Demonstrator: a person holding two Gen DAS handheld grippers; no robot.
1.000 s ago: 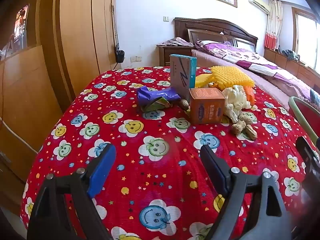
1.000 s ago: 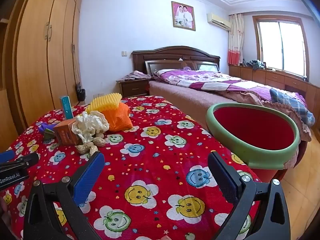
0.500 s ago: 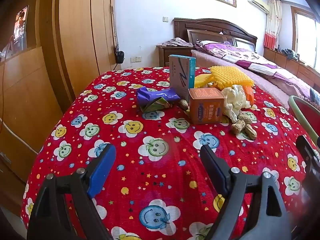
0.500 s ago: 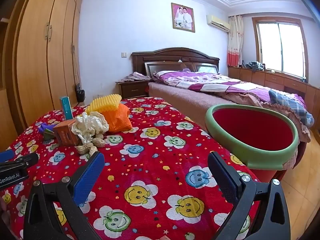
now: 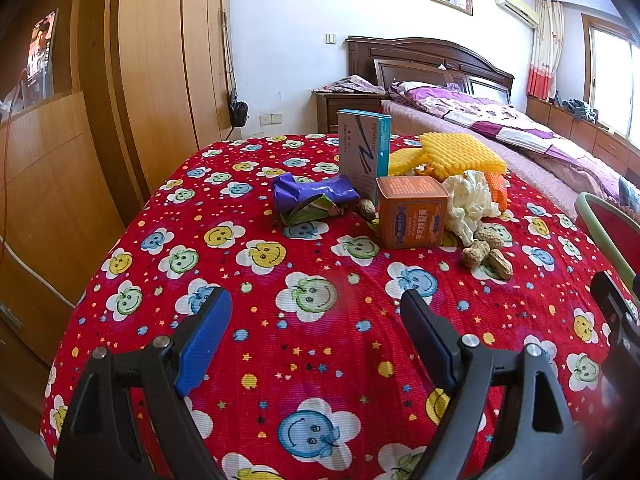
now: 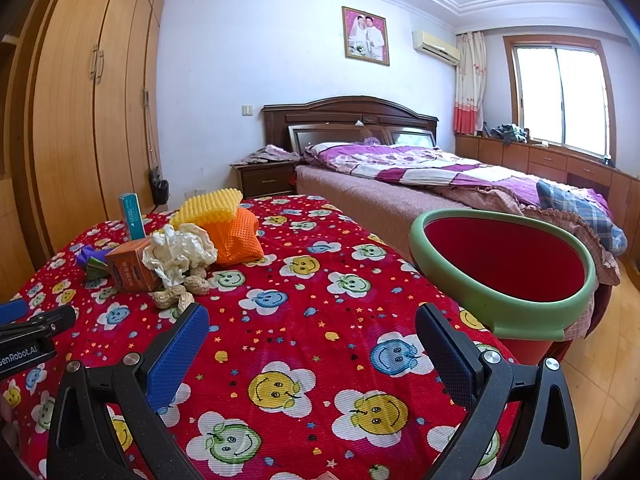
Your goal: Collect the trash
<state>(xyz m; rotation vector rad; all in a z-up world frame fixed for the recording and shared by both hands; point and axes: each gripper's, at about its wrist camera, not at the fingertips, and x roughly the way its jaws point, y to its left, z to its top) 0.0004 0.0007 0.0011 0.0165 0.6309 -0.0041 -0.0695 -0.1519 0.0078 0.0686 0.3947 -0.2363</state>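
Trash lies in a cluster on the red smiley tablecloth [image 5: 312, 360]: a purple wrapper [image 5: 308, 196], an upright teal box [image 5: 363, 148], an orange box [image 5: 412, 212], crumpled white tissue [image 5: 468, 200], peanut shells [image 5: 486, 254], yellow foam net [image 5: 460, 154] and orange foam net [image 6: 236, 236]. A red bin with a green rim [image 6: 504, 264] stands at the table's right edge. My left gripper [image 5: 316, 336] is open and empty, short of the cluster. My right gripper [image 6: 312, 344] is open and empty, left of the bin.
Wooden wardrobes [image 5: 160, 60] stand along the left wall. A bed [image 6: 440, 176] with purple bedding lies behind the table and a nightstand [image 6: 266, 178] beside it. The left gripper's body [image 6: 28, 340] shows at the left edge of the right wrist view.
Both views have shifted only slightly. Both grippers stay open and empty, and the trash has not moved.
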